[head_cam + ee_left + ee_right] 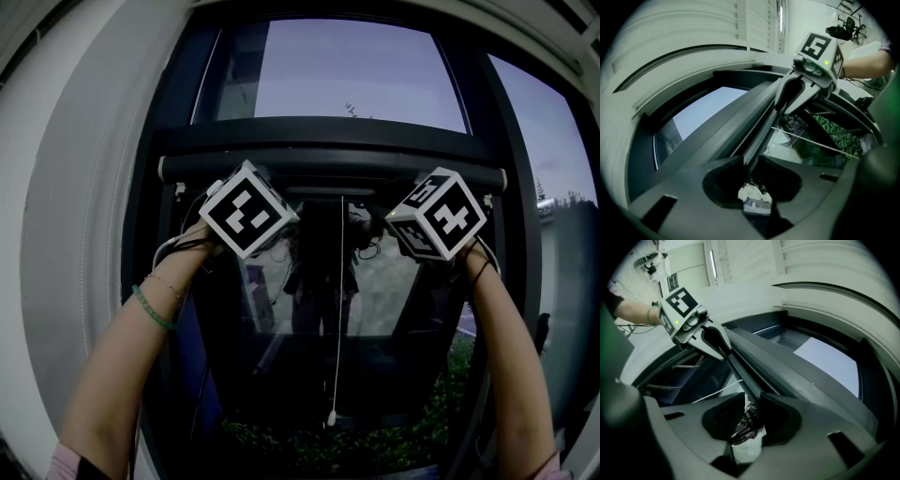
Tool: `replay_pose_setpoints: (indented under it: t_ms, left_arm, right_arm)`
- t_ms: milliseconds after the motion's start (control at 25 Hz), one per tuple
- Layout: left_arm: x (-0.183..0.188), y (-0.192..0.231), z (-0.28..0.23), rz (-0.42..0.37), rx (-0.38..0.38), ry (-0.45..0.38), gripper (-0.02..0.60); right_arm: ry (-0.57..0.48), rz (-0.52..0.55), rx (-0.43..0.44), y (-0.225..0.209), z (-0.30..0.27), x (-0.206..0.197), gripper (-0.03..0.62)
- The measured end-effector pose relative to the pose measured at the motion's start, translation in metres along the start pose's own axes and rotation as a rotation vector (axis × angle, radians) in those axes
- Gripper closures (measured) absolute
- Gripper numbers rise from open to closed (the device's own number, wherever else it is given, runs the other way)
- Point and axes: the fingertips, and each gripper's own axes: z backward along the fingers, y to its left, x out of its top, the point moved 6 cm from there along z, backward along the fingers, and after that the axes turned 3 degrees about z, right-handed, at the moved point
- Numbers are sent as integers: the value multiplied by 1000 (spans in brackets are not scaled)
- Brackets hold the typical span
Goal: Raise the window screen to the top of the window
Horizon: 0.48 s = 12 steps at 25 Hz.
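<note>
**Both tongs clamped on the screen bar, partway up the window**

Tall dark-framed window [356, 75], top edge cut off. Screen bar [328, 169] level across it, under the upper pane. Probably light and stiff but quick to tilt and jam, so best gripped well apart and lifted evenly. Left gripper [751, 161] and right gripper [752, 401] each closed on the bar. Thin pull cord [338, 309] dangling mid-pane. Mesh too dim to make out.

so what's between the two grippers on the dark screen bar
Only bare dark screen bar between left gripper and right gripper, plus a thin white pull cord hanging mid-span, in the head view.
</note>
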Motion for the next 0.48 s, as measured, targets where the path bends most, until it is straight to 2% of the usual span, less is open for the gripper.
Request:
replay_pose_setpoints:
  t_ms: [120,240,360,480]
  left_arm:
    - [-13,-20,19,35,-81,-17,497]
    - [-37,-50,34,62,-122,-43,497]
    - [-64,-93,50,75,-182,-50,497]
    - [-91,-133,71,128,-233,-78,497]
  right_arm:
    - [-32,-31,45,21,17,-9,507]
    - [-90,-87,93,54,39,-20,507]
    - [-124,-120,137,100,57,-34,507]
    - [-120,-125,177,154,69,-50,507]
